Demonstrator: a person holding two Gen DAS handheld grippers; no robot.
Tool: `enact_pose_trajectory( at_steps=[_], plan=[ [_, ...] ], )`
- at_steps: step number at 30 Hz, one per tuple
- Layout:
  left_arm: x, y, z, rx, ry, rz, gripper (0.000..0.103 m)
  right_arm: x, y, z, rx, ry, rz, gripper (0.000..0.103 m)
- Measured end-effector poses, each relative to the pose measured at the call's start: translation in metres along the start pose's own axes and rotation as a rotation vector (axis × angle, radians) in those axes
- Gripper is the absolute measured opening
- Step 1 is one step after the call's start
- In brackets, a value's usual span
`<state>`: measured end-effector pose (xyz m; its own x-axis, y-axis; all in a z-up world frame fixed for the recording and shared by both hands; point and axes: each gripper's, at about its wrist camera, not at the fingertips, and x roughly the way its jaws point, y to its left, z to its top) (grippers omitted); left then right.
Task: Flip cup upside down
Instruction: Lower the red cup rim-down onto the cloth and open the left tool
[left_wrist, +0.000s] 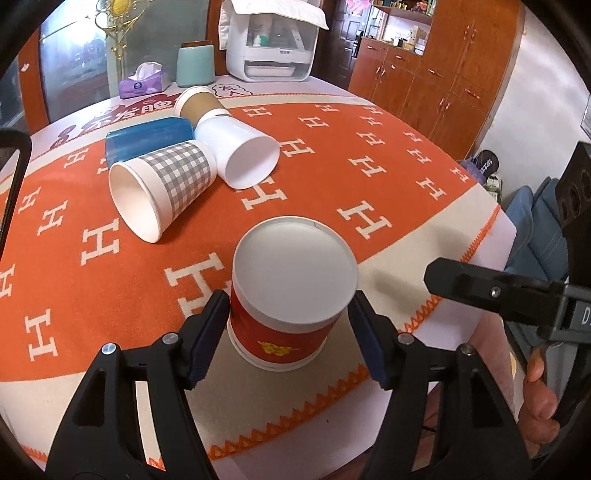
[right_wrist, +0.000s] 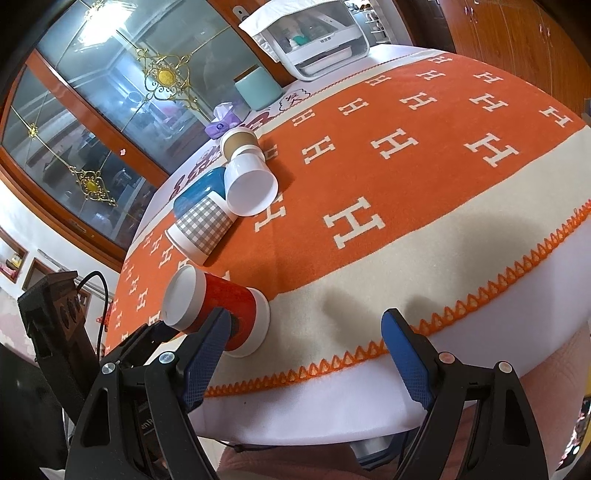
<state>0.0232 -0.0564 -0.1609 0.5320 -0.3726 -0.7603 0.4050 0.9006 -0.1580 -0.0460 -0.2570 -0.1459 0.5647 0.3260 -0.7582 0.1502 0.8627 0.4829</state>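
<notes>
A red paper cup (left_wrist: 284, 325) with white bands stands upside down on the blanket's cream border, its flat white base up. My left gripper (left_wrist: 291, 328) has its jaws on either side of the cup, close to its sides with small gaps, so it looks open. In the right wrist view the same cup (right_wrist: 221, 302) sits at the lower left, with the left gripper's fingers (right_wrist: 147, 336) beside it. My right gripper (right_wrist: 306, 354) is open and empty, over the table's near edge to the right of the cup. It also shows in the left wrist view (left_wrist: 480, 288).
Several cups lie on their sides further back: a grey checked one (left_wrist: 162, 184), a white one (left_wrist: 240, 151), a blue one (left_wrist: 147, 138) and a brown one (left_wrist: 199, 103). A tissue box (left_wrist: 144, 79), a teal canister (left_wrist: 195, 64) and a white appliance (left_wrist: 271, 48) stand at the far edge.
</notes>
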Motion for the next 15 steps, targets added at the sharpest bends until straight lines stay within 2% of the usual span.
enact_pose_trajectory(
  at_steps=[7, 15],
  plan=[
    [-0.003, -0.002, 0.000, 0.002, -0.013, 0.008, 0.064, -0.005, 0.000, -0.001, -0.002, -0.009, 0.008, 0.085],
    [-0.023, -0.011, 0.001, 0.054, -0.079, 0.052, 0.064, -0.010, 0.004, -0.002, -0.018, -0.020, 0.011, 0.085]
  ],
)
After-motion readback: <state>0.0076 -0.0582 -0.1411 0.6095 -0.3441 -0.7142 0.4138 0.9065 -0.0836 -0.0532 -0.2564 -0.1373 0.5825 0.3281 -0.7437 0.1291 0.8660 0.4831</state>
